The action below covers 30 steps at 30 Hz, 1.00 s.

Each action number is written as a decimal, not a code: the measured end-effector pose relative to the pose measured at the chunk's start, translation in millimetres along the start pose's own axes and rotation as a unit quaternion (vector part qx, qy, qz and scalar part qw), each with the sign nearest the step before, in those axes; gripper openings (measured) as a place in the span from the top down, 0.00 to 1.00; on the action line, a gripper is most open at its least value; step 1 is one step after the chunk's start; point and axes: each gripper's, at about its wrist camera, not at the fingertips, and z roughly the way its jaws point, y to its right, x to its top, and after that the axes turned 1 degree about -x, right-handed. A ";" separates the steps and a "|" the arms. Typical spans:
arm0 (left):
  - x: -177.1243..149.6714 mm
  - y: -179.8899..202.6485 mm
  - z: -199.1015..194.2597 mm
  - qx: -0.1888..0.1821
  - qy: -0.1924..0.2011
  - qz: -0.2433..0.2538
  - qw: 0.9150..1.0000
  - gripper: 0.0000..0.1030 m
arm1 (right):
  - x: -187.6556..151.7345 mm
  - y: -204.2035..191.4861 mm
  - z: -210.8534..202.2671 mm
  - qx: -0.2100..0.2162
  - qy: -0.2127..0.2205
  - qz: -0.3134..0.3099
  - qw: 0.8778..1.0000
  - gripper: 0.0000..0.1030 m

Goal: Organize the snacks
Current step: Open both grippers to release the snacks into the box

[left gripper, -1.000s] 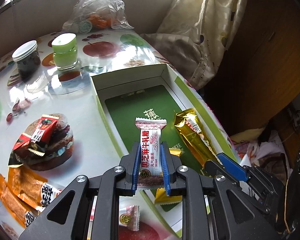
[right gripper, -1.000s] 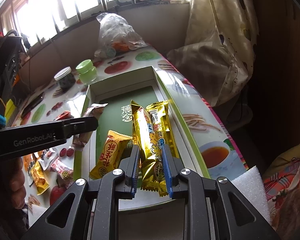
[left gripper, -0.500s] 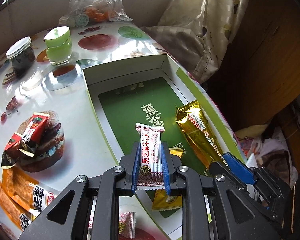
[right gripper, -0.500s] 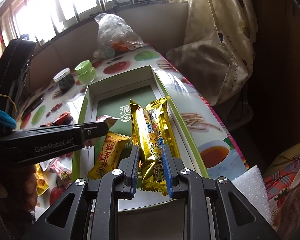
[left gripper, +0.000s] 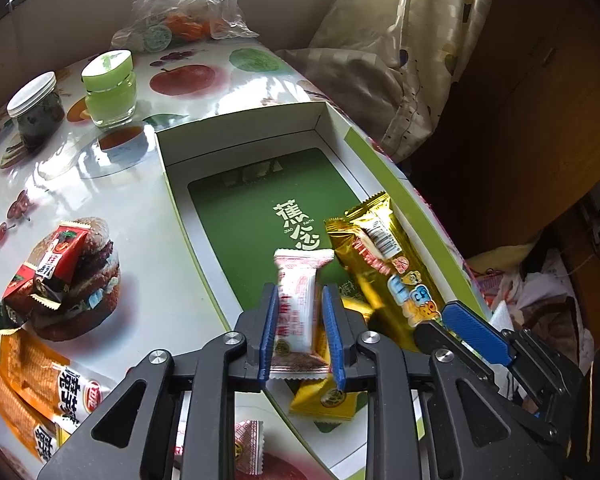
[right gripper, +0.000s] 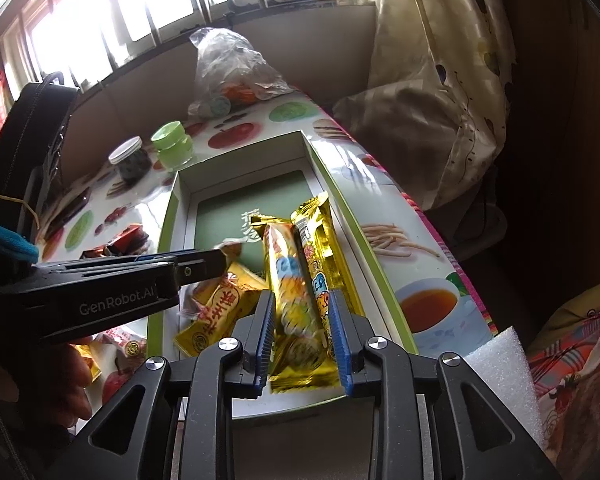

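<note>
Both my grippers tilt steeply down over the near end of the open green-and-white box (left gripper: pixel 340 120).

My left gripper (left gripper: pixel 302 332) has just been easing its jaws apart. The white-and-pink candy bar (left gripper: pixel 298 300) stands between the blue pads, blurred; there is a gap at the right pad, so I read the grip as released. The bar's long axis runs along the fingers, its crimped top end pointing away from me toward the box's far wall. Beneath it in the box lies a yellow sachet (left gripper: pixel 326 396).

My right gripper (right gripper: pixel 302 340) has also just been opening. Two gold wafer bars (right gripper: pixel 300 272) lie side by side between its jaws, no pad visibly pressing them. They rest on the box floor by its right wall, lengthways, pointing toward the far end.

Red packets (left gripper: pixel 48 272) and orange packets (left gripper: pixel 32 392) lie on the table (left gripper: pixel 112 200), left of the box.
</note>
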 end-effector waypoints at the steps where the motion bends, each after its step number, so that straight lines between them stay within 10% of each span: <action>1: 0.0 0.4 -0.6 -0.005 0.001 0.000 1.000 0.69 | 0.0 0.2 -0.4 0.001 0.000 0.000 1.000 0.73; 30: -43.9 -18.5 -80.2 0.041 0.076 -0.014 0.996 0.63 | -5.9 -31.7 -37.5 0.006 0.033 -0.028 0.999 0.60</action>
